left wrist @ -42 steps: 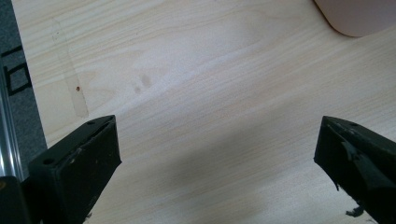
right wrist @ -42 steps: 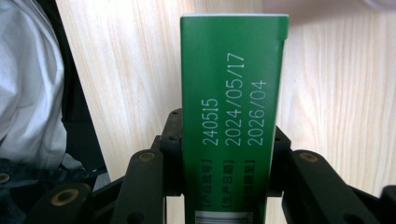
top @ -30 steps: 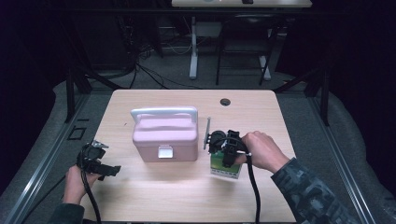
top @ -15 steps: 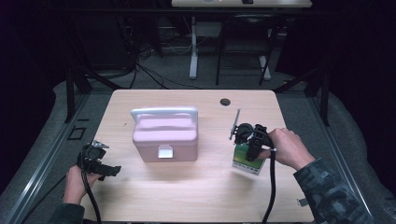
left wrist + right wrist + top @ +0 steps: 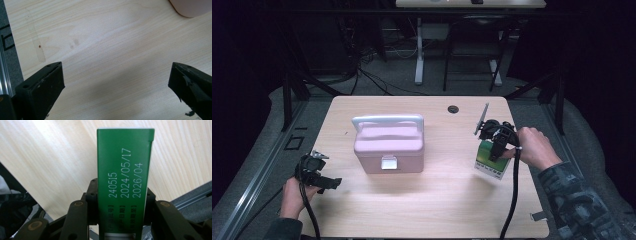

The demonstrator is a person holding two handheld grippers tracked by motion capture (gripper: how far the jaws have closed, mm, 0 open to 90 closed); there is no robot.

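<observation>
Right gripper clamping a green carton between both jaws, holding it near the right edge of the wooden table, well apart from the pink lidded box sitting mid-table; carton's narrow green side, printed with white date stamps, rising straight between the jaws in the right gripper view. Left gripper hovering by the table's near left corner, jaws standing wide with nothing between them but bare wood.
</observation>
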